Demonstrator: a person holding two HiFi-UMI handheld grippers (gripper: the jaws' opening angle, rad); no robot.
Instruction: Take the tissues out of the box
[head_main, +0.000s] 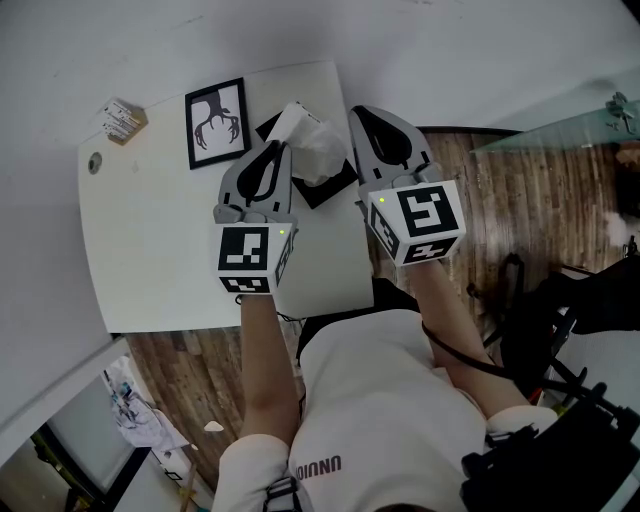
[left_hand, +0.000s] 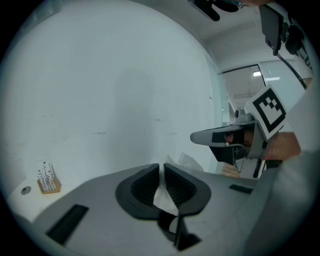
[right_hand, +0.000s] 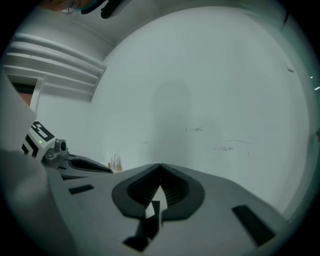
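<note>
A black tissue box (head_main: 335, 186) lies at the far right of the white table (head_main: 150, 250). A crumpled white tissue (head_main: 308, 140) rises out of its top. My left gripper (head_main: 277, 144) reaches the tissue's left side and is shut on the tissue (left_hand: 162, 192), which runs up between its pads. More tissue (left_hand: 189, 162) shows beyond its tips. My right gripper (head_main: 360, 112) is just right of the tissue, over the table's far right corner. In the right gripper view its tips (right_hand: 160, 166) meet. A white sliver shows lower in the gap, and I cannot tell what it is.
A framed black-and-white antler picture (head_main: 217, 123) lies left of the box. A small card holder (head_main: 122, 120) stands at the far left corner, with a round grommet (head_main: 94, 162) near it. A white wall runs behind the table. Wood floor and a glass panel (head_main: 560, 130) lie right.
</note>
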